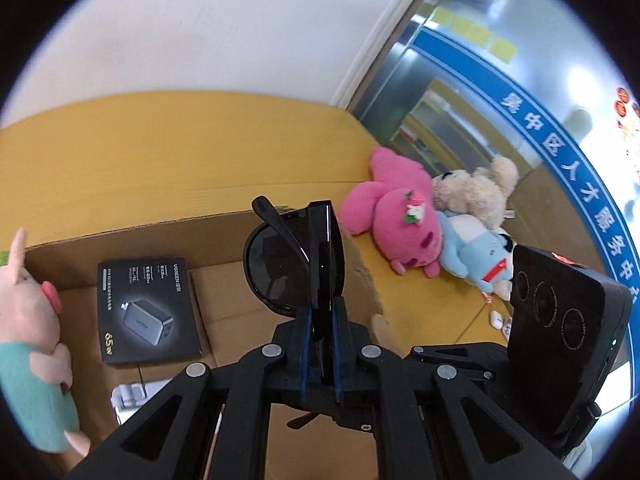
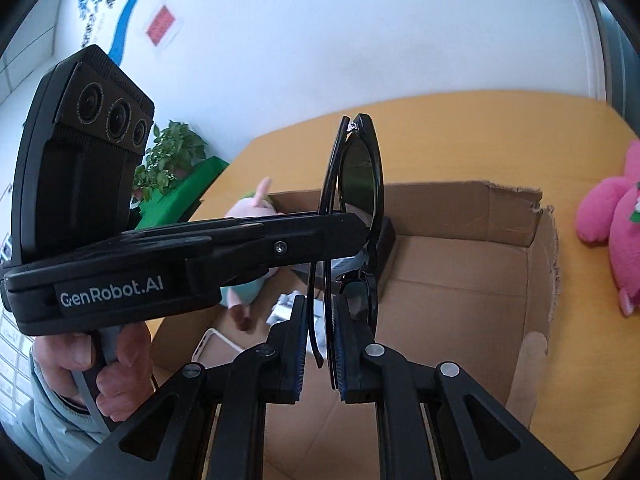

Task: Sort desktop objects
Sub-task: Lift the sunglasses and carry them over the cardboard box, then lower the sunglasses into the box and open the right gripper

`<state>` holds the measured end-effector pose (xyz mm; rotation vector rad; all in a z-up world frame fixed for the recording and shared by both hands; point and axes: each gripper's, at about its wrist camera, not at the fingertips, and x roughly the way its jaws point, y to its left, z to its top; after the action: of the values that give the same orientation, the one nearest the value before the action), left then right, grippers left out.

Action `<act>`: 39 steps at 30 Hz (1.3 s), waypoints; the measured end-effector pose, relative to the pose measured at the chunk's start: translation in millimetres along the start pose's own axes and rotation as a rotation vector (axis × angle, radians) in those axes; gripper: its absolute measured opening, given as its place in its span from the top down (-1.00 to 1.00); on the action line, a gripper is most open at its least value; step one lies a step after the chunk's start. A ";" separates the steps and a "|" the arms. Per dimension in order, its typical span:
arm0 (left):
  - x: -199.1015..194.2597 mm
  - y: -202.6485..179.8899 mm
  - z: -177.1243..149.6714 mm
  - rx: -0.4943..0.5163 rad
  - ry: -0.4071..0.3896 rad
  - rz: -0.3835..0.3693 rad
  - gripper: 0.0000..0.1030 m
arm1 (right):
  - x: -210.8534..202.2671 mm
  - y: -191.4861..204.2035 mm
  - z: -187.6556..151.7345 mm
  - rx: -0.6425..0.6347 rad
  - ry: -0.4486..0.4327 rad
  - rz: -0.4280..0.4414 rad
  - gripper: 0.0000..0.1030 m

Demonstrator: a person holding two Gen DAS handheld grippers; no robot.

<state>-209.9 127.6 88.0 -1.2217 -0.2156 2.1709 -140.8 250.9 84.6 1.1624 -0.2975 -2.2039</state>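
Observation:
Black folded sunglasses (image 1: pixel 280 264) are held above an open cardboard box (image 1: pixel 240 236). My left gripper (image 1: pixel 322 320) is shut on the sunglasses. In the right wrist view the sunglasses (image 2: pixel 356 184) stand on edge, and the left gripper (image 2: pixel 360 228) reaches in from the left and clamps them. My right gripper (image 2: pixel 320 320) has its jaws a little apart around the folded temple arms. Whether its pads touch them I cannot tell.
In the box lie a black charger box (image 1: pixel 148 312), a pig plush (image 1: pixel 32 320), a white phone case (image 2: pixel 212 344) and a white packet (image 1: pixel 128 396). A pink plush (image 1: pixel 396 220), a beige plush (image 1: pixel 472 188) and a blue plush (image 1: pixel 476 256) lie on the yellow table (image 1: pixel 160 152). A potted plant (image 2: pixel 172 160) stands at the far left.

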 end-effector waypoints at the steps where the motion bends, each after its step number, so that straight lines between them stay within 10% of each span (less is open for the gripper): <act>1: 10.0 5.0 3.5 -0.014 0.019 0.001 0.85 | 5.8 -6.3 1.6 0.017 0.009 0.003 0.79; 11: 99.7 42.9 10.3 -0.120 0.183 0.027 0.85 | 77.6 -87.7 4.5 0.227 0.133 -0.006 0.79; 25: 123.2 47.0 14.7 -0.158 0.231 0.056 0.84 | 86.1 -103.9 5.0 0.268 0.156 -0.112 0.66; 31: 54.8 12.6 18.4 -0.027 0.089 0.076 0.83 | 50.8 -83.7 17.4 0.192 0.091 -0.209 0.01; 34: -7.4 -8.9 10.7 0.044 -0.049 0.103 0.48 | 16.4 -59.5 14.9 0.132 0.011 -0.245 -0.55; 36: -55.9 -21.1 -4.3 0.085 -0.161 0.165 -0.23 | -3.7 -41.4 10.9 0.083 -0.051 -0.285 -0.87; 39: -116.0 -31.7 -36.9 0.128 -0.332 0.275 -0.57 | -39.5 -6.4 -11.3 0.036 -0.154 -0.327 -0.99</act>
<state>-122.7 77.8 163.7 -0.8548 -0.0450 2.5783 -117.8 281.3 101.3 1.1273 -0.2240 -2.5896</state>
